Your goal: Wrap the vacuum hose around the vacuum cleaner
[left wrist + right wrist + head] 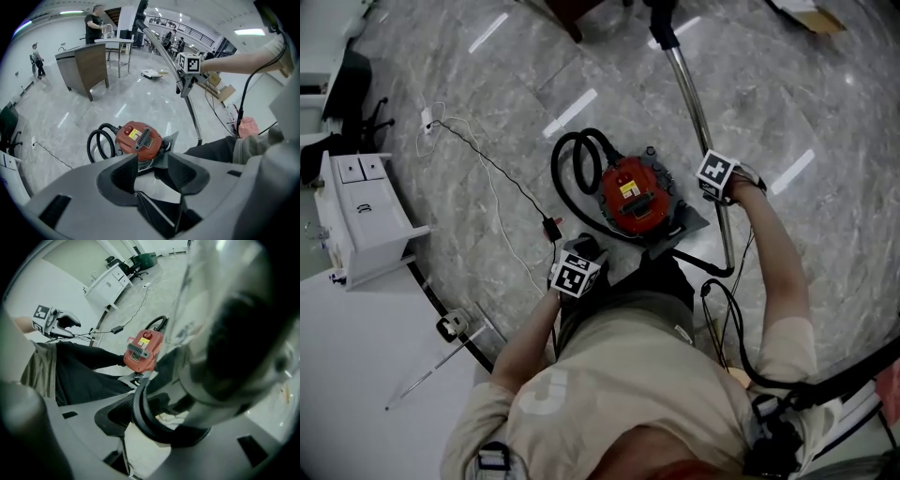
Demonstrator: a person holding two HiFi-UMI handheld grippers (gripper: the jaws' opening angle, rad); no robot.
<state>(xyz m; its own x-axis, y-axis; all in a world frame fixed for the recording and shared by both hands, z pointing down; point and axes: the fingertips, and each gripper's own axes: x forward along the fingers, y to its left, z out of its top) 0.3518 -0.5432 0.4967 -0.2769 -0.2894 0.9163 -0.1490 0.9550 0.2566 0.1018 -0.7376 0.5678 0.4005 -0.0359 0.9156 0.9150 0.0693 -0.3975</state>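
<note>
Head view: the right gripper point(722, 192) is clamped on the metal wand point(698, 112). The vacuum cleaner point(630, 197) sits just to its left, with the hose point(572, 164) looped beyond that.

Left gripper view: the left gripper point(152, 163) has its jaws apart with nothing between them, and the cleaner is dead ahead.

Right gripper view: the wand fills the jaws, but it's too blurred to say whether the pads bite metal or the black hose end.

The risk: that wand is long, so swinging it could twist it out of the grip. A taut hose could also tip the cleaner.
</note>
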